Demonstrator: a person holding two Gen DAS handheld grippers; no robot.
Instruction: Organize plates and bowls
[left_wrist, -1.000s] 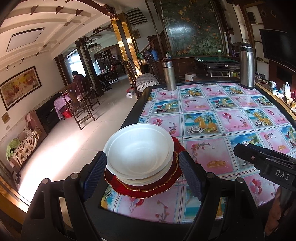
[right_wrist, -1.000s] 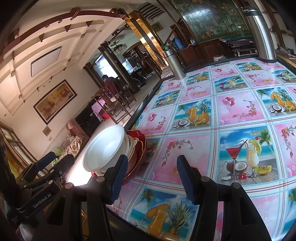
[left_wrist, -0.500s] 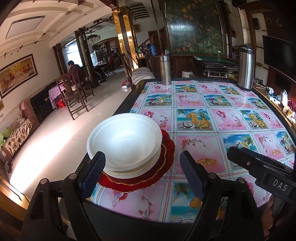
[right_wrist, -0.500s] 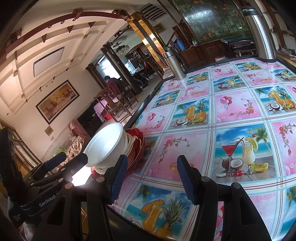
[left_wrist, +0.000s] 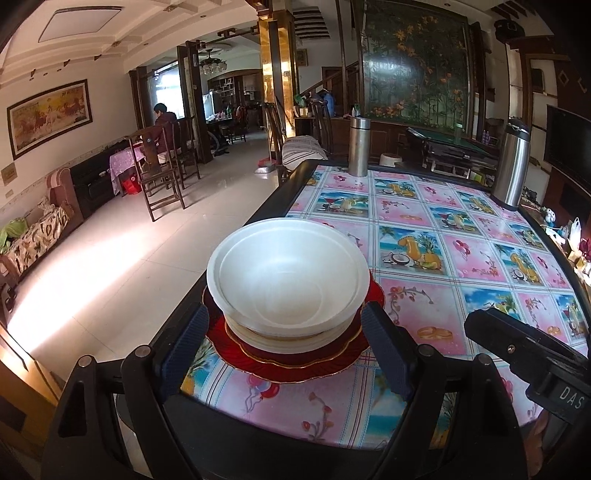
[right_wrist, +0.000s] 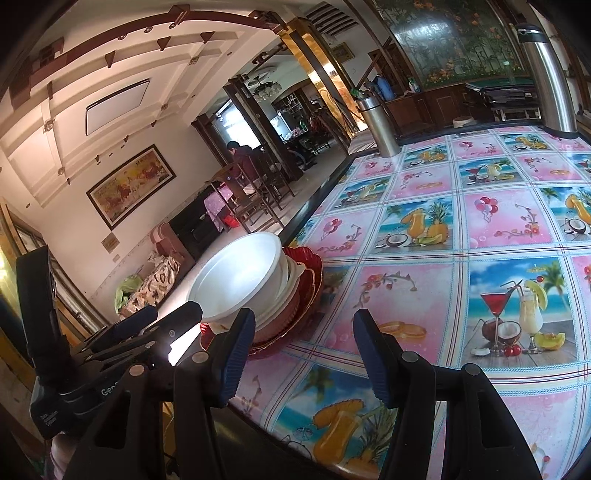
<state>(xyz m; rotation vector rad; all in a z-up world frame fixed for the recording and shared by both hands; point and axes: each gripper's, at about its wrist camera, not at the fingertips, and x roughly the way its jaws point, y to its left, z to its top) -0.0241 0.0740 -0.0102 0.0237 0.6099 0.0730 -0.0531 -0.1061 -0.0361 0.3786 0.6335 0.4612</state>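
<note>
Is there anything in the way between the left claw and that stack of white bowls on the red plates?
Nothing visible. The left gripper faces the white bowls directly, its open fingers flanking the red plates under them, without touching. Only bare tablecloth lies nearby.

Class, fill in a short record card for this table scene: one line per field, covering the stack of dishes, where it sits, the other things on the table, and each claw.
top of stack: white bowl, nested in more white dishes
base of stack: red plates, gold-edged
stack location: near corner of table, beside its dark edge
far end of table: two steel flasks, upright
left claw: open, a finger either side of the stack, not touching
right claw: open, empty, over the tablecloth to the right of the stack
</note>
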